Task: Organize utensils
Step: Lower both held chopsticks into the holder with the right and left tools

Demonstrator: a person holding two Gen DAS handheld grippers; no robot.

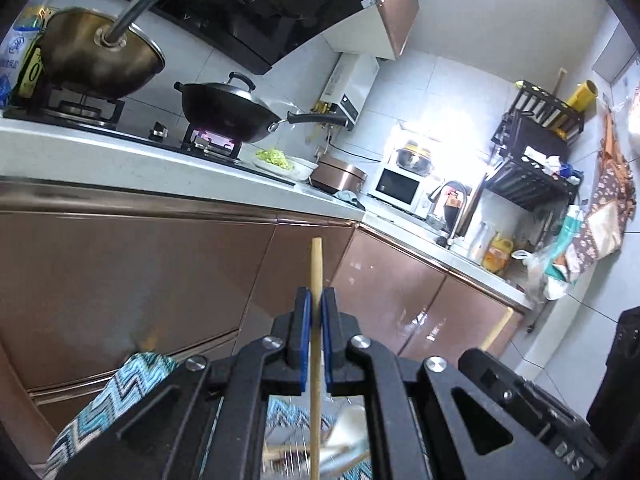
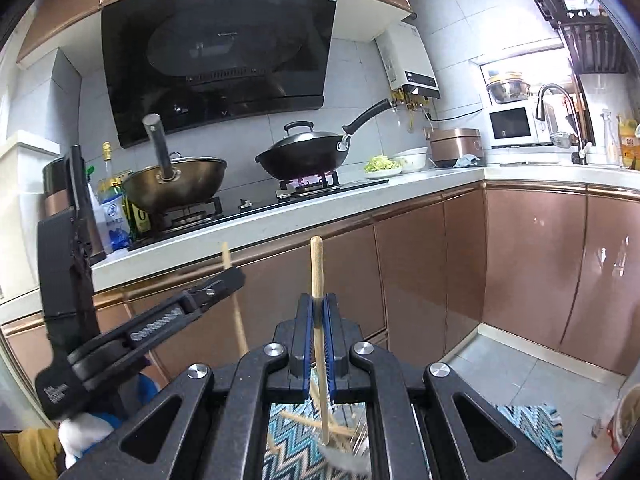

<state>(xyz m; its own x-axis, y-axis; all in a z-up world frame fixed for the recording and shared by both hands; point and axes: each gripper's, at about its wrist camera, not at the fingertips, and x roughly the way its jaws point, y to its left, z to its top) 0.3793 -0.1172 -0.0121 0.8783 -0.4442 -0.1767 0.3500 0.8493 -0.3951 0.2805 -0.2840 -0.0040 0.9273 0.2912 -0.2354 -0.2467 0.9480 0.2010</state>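
Observation:
My left gripper [image 1: 316, 300] is shut on a thin wooden utensil handle [image 1: 317, 268] that stands upright between the blue pads; its lower end runs down out of view. My right gripper [image 2: 317, 306] is shut on a second wooden utensil handle [image 2: 317, 268], also upright, with a blurred pale head below. The left gripper also shows in the right wrist view [image 2: 224, 280] at the left, with its wooden handle [image 2: 236, 312]. The right gripper's body shows in the left wrist view [image 1: 528, 408], with a wooden tip [image 1: 498, 328] behind it. More blurred utensils lie below on a zigzag cloth [image 2: 292, 448].
A brown-fronted kitchen counter [image 2: 280, 220] runs ahead, with a steel wok [image 2: 176, 184] and a lidded black wok [image 2: 304, 156] over a lit burner. A plate of greens [image 2: 382, 166], rice cooker [image 2: 456, 146], microwave [image 2: 512, 124] and sink tap [image 2: 560, 116] stand to the right. Tiled floor lies at the lower right.

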